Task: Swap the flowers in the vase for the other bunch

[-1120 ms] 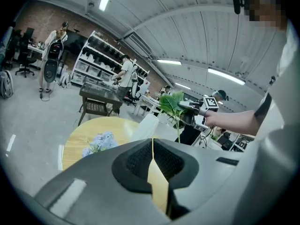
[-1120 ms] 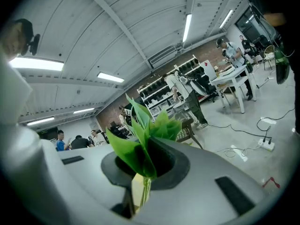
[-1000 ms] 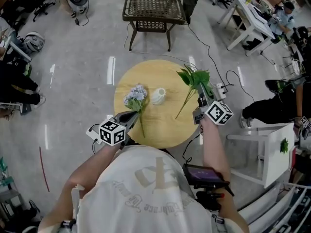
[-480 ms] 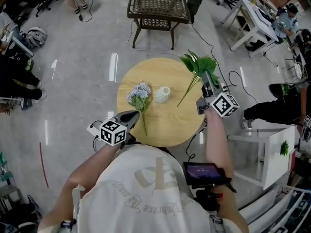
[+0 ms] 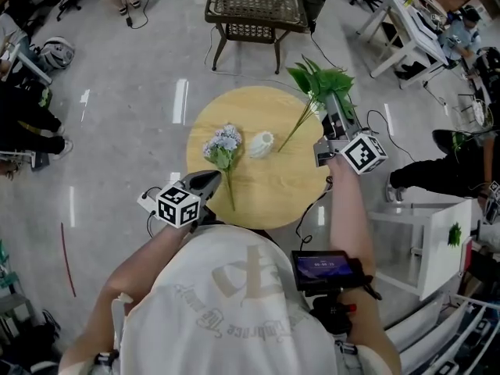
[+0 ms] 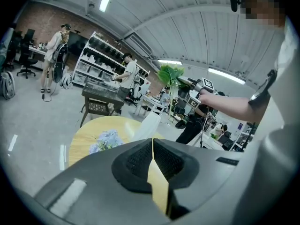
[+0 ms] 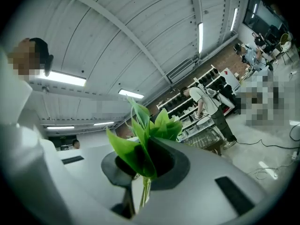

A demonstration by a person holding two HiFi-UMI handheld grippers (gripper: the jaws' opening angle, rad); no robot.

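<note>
Two bunches flank the white vase [image 5: 261,143]. The green bunch [image 5: 319,82] slants, leaves past the far-right rim of the round table [image 5: 273,198], stem toward the vase, clamped in the right gripper [image 5: 334,109]. The blue flowers [image 5: 223,143] lie flat, stem toward the near edge. The left gripper [image 5: 212,180] is clenched, empty, at the near-left rim.

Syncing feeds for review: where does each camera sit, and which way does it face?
Head view: on the head, steeply down at round table; shoulders, both arms show.
Left gripper view: on left gripper, along shut jaws over table; right arm shows.
Right gripper view: on right gripper, tilted ceilingward; jaws clamp green bunch.
Shared: all show that bunch.
</note>
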